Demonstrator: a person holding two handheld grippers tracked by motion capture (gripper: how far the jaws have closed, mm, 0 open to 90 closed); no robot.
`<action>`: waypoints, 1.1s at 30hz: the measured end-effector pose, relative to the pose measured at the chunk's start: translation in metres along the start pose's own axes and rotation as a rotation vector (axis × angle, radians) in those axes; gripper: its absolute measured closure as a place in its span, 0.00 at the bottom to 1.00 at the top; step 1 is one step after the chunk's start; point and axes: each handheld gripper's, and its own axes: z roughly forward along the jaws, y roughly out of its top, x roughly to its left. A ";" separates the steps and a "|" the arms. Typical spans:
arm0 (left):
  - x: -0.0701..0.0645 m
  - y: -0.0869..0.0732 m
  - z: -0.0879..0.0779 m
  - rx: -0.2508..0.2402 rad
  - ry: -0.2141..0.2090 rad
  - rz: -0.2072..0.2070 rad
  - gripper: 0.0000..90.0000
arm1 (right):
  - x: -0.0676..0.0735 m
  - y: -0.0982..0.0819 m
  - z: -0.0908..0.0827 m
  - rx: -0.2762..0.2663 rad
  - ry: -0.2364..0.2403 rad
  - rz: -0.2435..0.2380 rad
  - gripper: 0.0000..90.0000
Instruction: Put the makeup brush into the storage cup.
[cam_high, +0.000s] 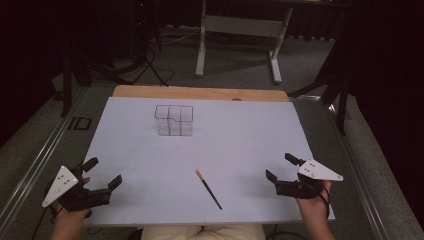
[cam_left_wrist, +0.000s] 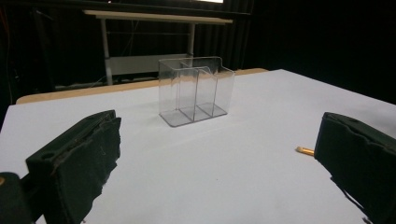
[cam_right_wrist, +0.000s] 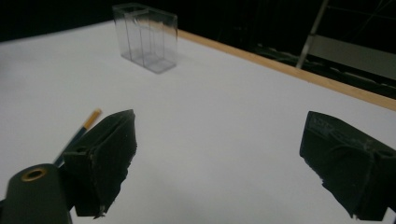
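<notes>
A clear plastic organiser box (cam_high: 173, 120) with several compartments stands upright on the white table top (cam_high: 240, 135), toward the far left. A dark pencil with a tan end (cam_high: 208, 188) lies near the front edge, between the two hands. My left gripper (cam_high: 104, 173) rests at the front left corner, jaws wide open and empty; its view shows the box (cam_left_wrist: 195, 90) ahead and the pencil's tan end (cam_left_wrist: 304, 150) beside the right jaw. My right gripper (cam_high: 283, 167) sits at the front right, open and empty, with the box (cam_right_wrist: 146, 36) far off and the pencil (cam_right_wrist: 80, 129) behind its left jaw.
A wooden strip (cam_high: 200, 93) runs along the table's far edge. Beyond it stands a white table frame (cam_high: 239, 35) on a grey floor, with dark stands and cables at the left. Metal rails flank both sides of the table.
</notes>
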 end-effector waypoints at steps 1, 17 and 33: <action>0.000 0.000 0.000 -0.002 -0.001 0.000 0.01 | 0.001 0.000 0.001 0.009 0.023 -0.006 0.12; -0.002 0.003 0.001 -0.009 -0.009 0.000 0.01 | 0.008 -0.003 0.010 0.085 0.060 -0.040 0.11; -0.002 0.005 0.006 -0.023 -0.020 -0.001 0.01 | -0.006 -0.007 -0.001 0.092 0.034 0.176 0.11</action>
